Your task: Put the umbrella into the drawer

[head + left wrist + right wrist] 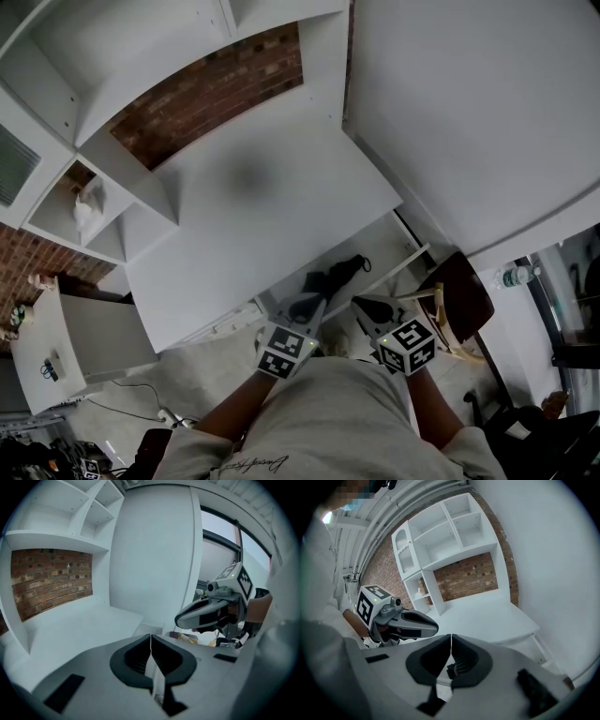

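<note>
In the head view a black folded umbrella (339, 272) lies inside the open white drawer (392, 236) under the desk top (253, 216). Both grippers hover side by side just in front of the drawer, above my lap. My left gripper (309, 305) is shut and empty, its tips near the umbrella's near end. My right gripper (367, 307) is likewise shut with nothing in it. In the left gripper view the jaws (150, 638) meet, and the right gripper (208, 613) shows at the right. In the right gripper view the jaws (451, 638) meet, beside the left gripper (410, 623).
A white shelf unit (89, 202) against a brick wall (211, 94) stands at the desk's left. A tall white panel (478, 112) rises on the right. A brown chair (464, 298) and a water bottle (517, 277) sit right of the drawer. A low white cabinet (66, 342) stands lower left.
</note>
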Motion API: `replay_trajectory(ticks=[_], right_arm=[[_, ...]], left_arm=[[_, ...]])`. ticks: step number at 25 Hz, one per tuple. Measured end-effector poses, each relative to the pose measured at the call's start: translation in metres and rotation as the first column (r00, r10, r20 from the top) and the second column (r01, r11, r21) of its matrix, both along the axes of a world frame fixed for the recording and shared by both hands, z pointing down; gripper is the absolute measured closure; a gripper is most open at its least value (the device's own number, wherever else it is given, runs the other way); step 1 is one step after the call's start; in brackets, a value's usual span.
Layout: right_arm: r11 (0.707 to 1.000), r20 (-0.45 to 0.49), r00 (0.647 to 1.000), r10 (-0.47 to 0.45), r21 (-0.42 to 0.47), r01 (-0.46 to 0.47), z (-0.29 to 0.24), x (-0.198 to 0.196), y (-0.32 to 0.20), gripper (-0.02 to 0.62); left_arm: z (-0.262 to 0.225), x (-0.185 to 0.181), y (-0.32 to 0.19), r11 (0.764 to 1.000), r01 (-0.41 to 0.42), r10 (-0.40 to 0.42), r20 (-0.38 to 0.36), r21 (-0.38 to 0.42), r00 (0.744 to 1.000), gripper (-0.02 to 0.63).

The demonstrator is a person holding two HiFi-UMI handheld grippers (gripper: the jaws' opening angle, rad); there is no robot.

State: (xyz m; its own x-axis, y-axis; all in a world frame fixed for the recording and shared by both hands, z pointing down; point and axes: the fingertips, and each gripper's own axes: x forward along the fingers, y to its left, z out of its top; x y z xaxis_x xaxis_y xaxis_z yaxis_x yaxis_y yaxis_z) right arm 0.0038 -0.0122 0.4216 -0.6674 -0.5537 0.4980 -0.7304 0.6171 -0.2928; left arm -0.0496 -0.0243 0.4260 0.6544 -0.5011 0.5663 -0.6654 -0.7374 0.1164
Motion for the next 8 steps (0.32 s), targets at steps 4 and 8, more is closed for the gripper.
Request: replay_trajectory(ticks=[4, 8], right_arm=[[1.0, 0.002, 1.0, 0.004, 0.007, -0.004, -0.0022, 0.0023, -0.0005, 0.566], [1.0, 0.006, 1.0, 0.004, 0.009, -0.004, -0.0052, 0.0043, 0.0015, 0.566]], left_arm=[[0.0001, 0.0052, 0.0035, 1.0, -0.012, 0.012, 0.0, -0.006, 1.0, 0.586], [-0.0024, 0.0078, 0.0067, 1.0, -0.015, 0.015, 0.002, -0.006, 1.0, 0.586]])
